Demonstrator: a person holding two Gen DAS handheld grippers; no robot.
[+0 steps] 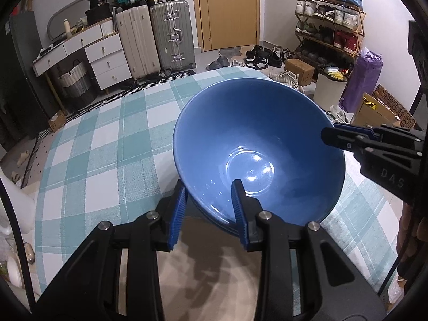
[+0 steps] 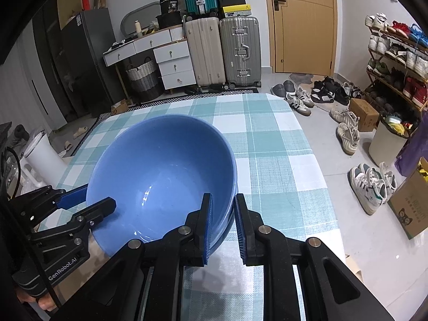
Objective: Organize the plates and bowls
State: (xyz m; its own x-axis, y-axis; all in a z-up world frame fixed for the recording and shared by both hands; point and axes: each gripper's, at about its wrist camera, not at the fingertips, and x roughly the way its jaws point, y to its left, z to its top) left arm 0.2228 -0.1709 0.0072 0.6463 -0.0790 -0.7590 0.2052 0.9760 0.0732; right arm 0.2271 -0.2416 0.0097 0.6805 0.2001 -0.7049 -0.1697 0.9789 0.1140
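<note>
Both claws, left claw [image 1: 208,203] and right claw [image 2: 223,222], clamp the blue bowl [image 1: 256,144].

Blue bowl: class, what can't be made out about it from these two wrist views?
- Left wrist view: how many bowls sit under the blue bowl; its wall and the left gripper hide all but rim edges.
- Right wrist view: whether its base touches the table; the bowl's body and the right gripper cover it.
</note>
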